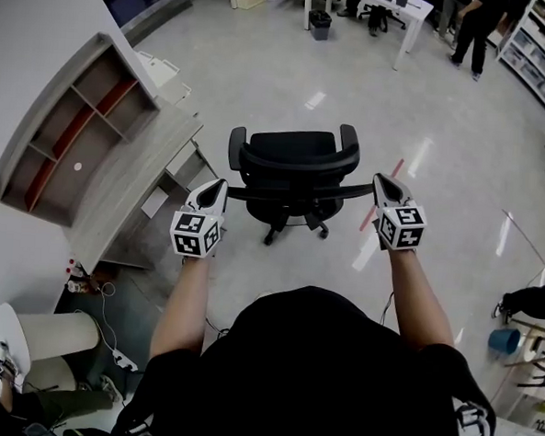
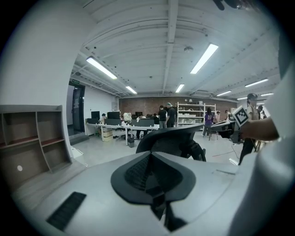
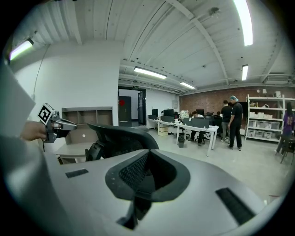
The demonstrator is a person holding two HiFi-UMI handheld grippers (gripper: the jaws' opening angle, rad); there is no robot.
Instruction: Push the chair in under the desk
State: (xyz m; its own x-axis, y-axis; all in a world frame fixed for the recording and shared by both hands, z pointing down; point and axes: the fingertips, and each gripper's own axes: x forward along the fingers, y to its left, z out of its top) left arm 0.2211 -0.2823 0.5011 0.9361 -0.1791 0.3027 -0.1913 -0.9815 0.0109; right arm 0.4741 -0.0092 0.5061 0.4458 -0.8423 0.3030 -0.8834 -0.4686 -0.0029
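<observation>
**Head view:** A person sets the left gripper (image 1: 218, 187) and right gripper (image 1: 384, 182) at either end of the black office chair's (image 1: 294, 159) top rail, apparently to steer it; whether they touch it cannot be told. The chair stands on the glossy floor (image 1: 355, 70) beside the grey wood-grain desk (image 1: 132, 181), not under it.

**Left gripper view:** The left gripper's (image 2: 151, 173) smooth grey jaws sit together, their ribbed dark pads empty, with the curved mesh backrest (image 2: 173, 140) just beyond.

**Right gripper view:** The right gripper's (image 3: 145, 173) jaws are likewise together and hold nothing. The chair (image 3: 122, 138) sits to their left.
</observation>
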